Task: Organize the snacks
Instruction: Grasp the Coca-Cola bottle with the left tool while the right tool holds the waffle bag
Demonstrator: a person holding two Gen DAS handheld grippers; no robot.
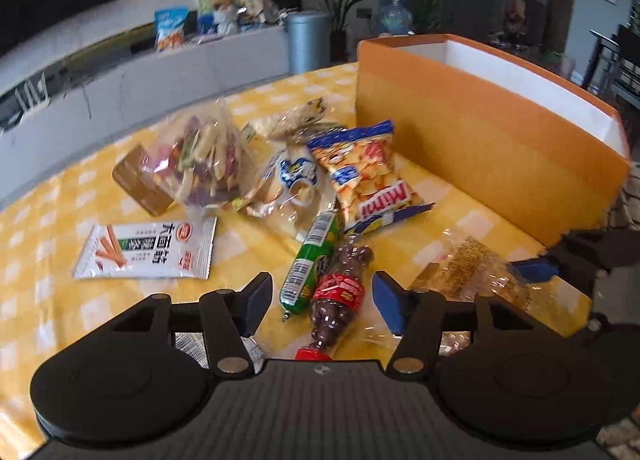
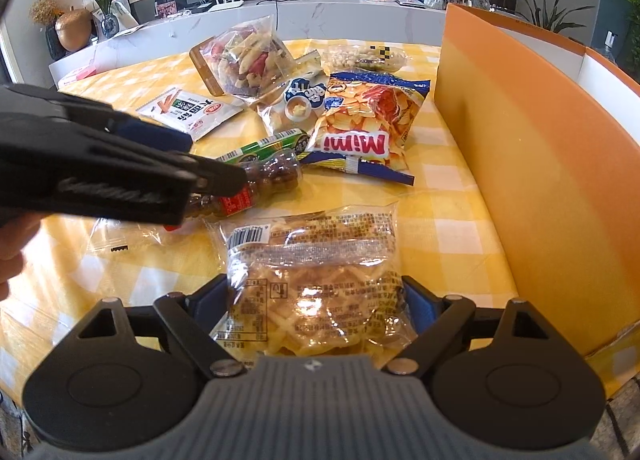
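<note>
The right gripper (image 2: pixel 316 300) had closed its fingers on a clear waffle packet (image 2: pixel 312 292), shown fully only in the right wrist view. The left gripper (image 1: pixel 320 300) hung spread wide around a bottle-shaped chocolate pack (image 1: pixel 340 292), its red cap toward the camera, long axis running away. Both lay on the yellow checked tablecloth (image 1: pixel 60 188) beside an orange box (image 1: pixel 480 148).

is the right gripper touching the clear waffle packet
Touching. The right wrist view shows the right gripper with both blue pads pressed against the sides of the clear plastic waffle packet, no gap visible.
</note>
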